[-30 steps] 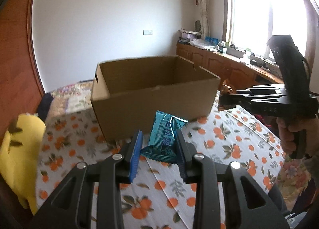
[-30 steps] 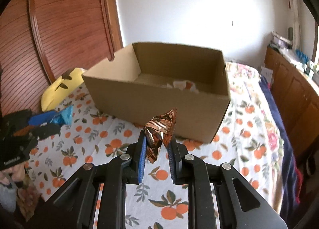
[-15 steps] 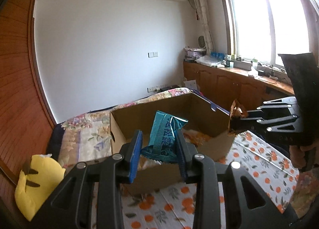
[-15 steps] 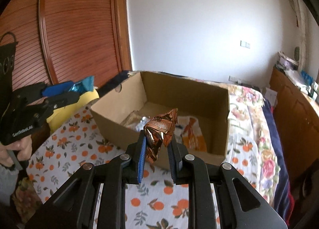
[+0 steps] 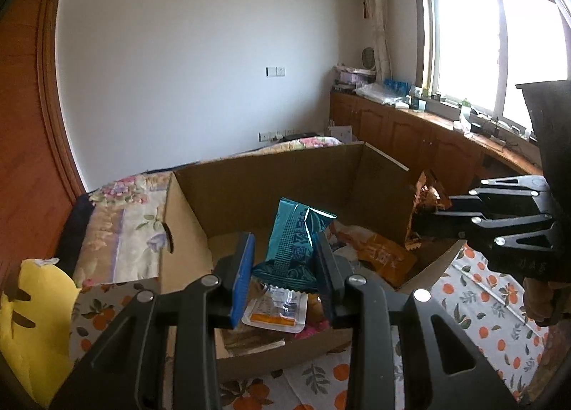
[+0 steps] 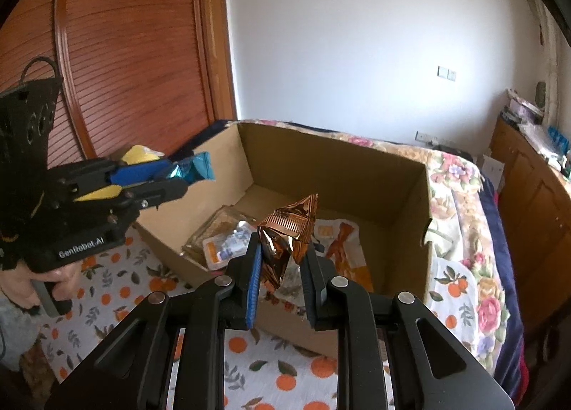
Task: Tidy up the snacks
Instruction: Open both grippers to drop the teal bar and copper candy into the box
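Cardboard box (image 5: pixel 285 178) holds snack packs beneath both hand-held grippers, left (image 5: pixel 282 267) grasping teal packet (image 5: pixel 296 242), right (image 6: pixel 280 263) grasping copper packet (image 6: pixel 289 231).

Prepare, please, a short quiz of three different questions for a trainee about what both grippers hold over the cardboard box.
1. True or false: the left gripper is empty.
2. The right gripper holds which packet? A) copper foil snack packet B) yellow pillow C) white pouch
3. Fill in: the teal snack packet hangs above the open ____.

Key:
1. False; it is shut on the teal snack packet.
2. A.
3. Cardboard box, where other snack packets already lie.
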{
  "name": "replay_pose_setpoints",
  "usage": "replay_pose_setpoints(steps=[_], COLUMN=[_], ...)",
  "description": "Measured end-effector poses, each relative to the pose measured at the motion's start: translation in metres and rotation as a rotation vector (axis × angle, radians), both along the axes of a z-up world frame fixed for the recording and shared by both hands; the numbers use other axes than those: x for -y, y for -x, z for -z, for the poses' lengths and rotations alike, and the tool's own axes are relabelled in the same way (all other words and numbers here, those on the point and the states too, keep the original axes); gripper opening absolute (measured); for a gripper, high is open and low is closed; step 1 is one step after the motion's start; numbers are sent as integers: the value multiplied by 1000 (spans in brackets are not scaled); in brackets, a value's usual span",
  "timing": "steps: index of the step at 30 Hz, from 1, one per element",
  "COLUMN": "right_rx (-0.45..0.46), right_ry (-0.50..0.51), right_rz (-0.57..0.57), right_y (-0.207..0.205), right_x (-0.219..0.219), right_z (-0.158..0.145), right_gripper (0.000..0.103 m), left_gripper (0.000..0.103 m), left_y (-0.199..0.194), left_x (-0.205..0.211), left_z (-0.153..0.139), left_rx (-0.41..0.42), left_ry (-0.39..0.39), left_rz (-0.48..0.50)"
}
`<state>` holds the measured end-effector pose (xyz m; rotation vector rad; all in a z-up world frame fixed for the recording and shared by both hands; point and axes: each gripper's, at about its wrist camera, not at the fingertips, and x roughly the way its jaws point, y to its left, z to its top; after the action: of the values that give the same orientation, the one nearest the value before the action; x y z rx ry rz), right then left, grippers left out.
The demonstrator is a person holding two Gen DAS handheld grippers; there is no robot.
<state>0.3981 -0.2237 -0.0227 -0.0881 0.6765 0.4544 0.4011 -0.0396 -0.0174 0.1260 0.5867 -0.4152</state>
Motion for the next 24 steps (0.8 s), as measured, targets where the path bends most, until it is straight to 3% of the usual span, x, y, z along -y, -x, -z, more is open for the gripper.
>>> replay_pose_setpoints(steps=[9,24], right_rx=[-37,-80], right_ry=[12,19], right_rz=[24,47], right_y=[-19,-32], right_x=[9,8], right_z=[21,38], right_gripper=[18,26], left_gripper=[35,43], left_y=[-8,1], left_x=[10,8], left_z=[29,24], left_rx=[-54,-45], left_ry=[5,-17], left_rz=[9,-10])
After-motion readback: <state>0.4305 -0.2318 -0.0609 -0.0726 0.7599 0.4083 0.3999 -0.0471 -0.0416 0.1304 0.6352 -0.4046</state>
